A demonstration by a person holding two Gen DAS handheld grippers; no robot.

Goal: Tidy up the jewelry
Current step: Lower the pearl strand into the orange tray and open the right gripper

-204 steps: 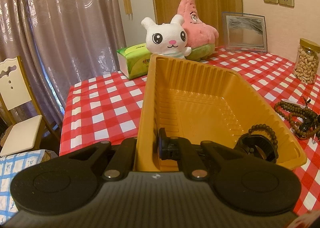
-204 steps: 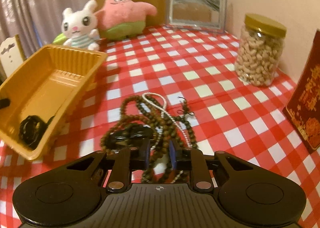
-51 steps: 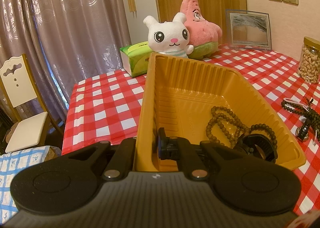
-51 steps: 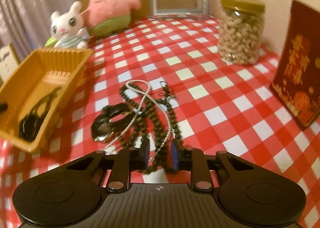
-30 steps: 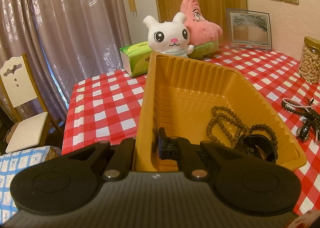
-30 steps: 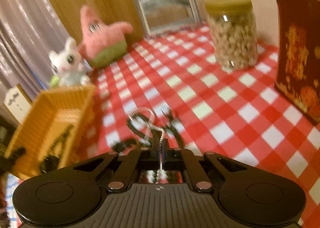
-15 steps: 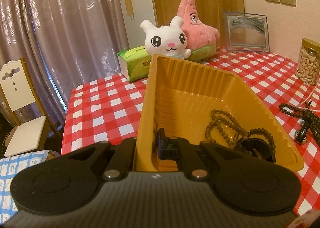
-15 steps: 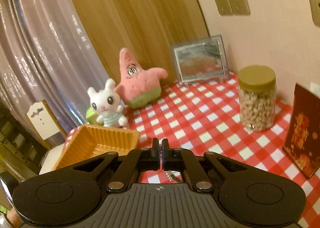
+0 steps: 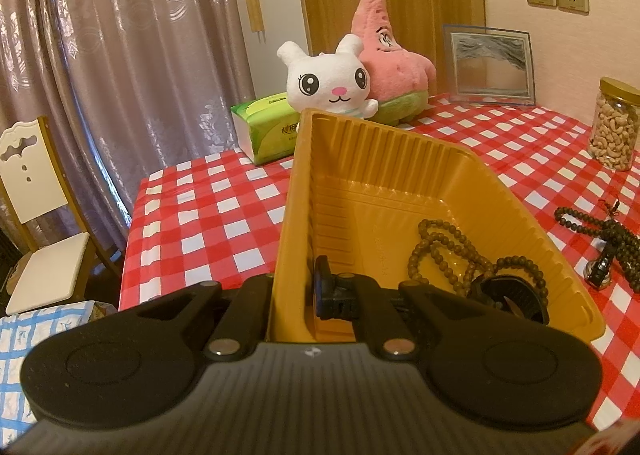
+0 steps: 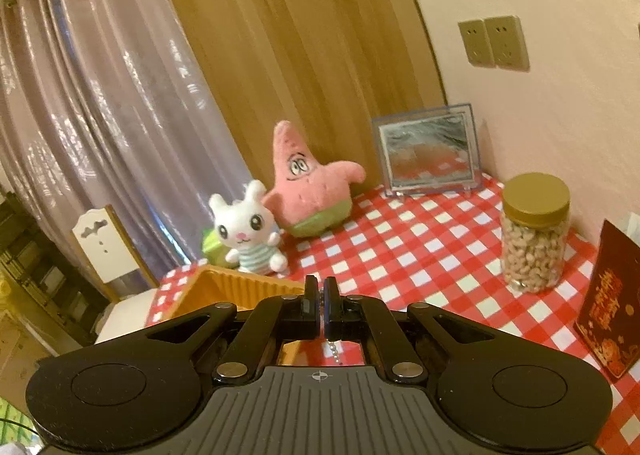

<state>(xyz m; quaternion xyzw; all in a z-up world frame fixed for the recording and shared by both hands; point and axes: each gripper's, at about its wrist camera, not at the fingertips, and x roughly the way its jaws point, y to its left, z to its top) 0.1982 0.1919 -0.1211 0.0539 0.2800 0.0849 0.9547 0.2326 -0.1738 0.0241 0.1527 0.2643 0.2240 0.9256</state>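
Note:
My left gripper (image 9: 298, 291) is shut on the near wall of the yellow plastic tray (image 9: 384, 159); one finger is inside the tray and the other is hidden behind the wall. In the tray lie a brown bead string (image 9: 436, 247) and a black watch (image 9: 508, 295). More dark bead strands (image 9: 592, 223) and a metal piece (image 9: 600, 271) lie on the checked cloth to the tray's right. My right gripper (image 10: 321, 287) is held high above the table, shut on a thin silver bead chain (image 10: 333, 351) that hangs below its fingers. The tray's far corner (image 10: 240, 287) shows just left of it.
A white bunny plush (image 9: 328, 83), a pink star plush (image 9: 384, 55) and a green tissue box (image 9: 268, 131) stand behind the tray. A picture frame (image 10: 428, 151), a jar of nuts (image 10: 534, 235) and a red card (image 10: 612, 295) line the wall side. A chair (image 9: 36, 223) stands off the table's left edge.
My right gripper has risen well above the table with the silver chain pinched in it, and the bead pile has dropped out of its view. The left gripper keeps its hold on the tray.

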